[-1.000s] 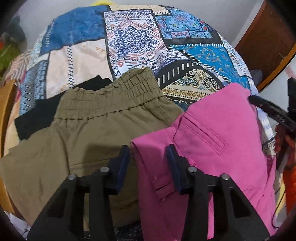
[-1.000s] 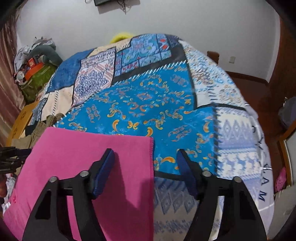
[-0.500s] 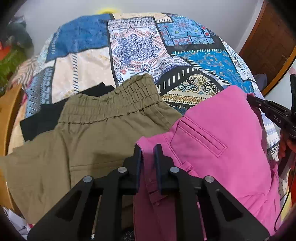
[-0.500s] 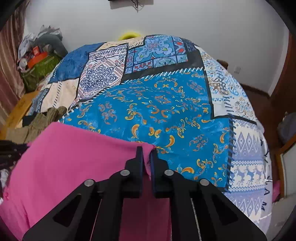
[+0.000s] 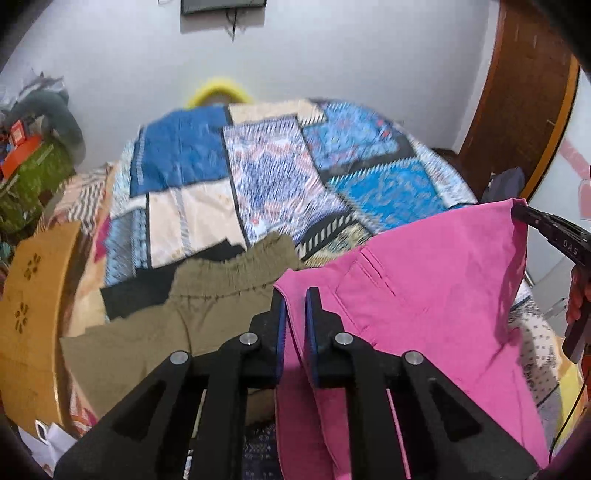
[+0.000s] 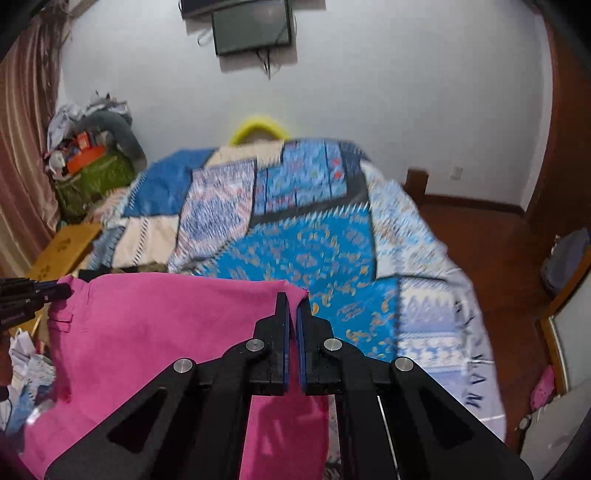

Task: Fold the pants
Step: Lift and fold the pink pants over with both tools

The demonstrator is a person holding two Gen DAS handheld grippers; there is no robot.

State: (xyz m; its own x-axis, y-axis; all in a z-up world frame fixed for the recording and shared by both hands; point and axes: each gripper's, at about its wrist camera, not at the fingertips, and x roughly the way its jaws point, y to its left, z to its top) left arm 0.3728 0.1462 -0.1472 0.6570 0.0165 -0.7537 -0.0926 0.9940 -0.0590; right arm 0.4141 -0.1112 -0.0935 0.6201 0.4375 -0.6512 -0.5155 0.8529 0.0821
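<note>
Both tools, left (image 5: 294, 291) and right (image 6: 291, 297), pinch the pink pants (image 5: 424, 288), left jaws closing, above the bed (image 6: 314, 240).

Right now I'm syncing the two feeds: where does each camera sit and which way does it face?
Left wrist: on the left gripper, facing down the bed; pink pants pinched, olive pants beyond, right gripper at the edge.
Right wrist: on the right gripper, facing the same way; left gripper at the edge.
Shared: pink pants, bed, wall screen.
</note>
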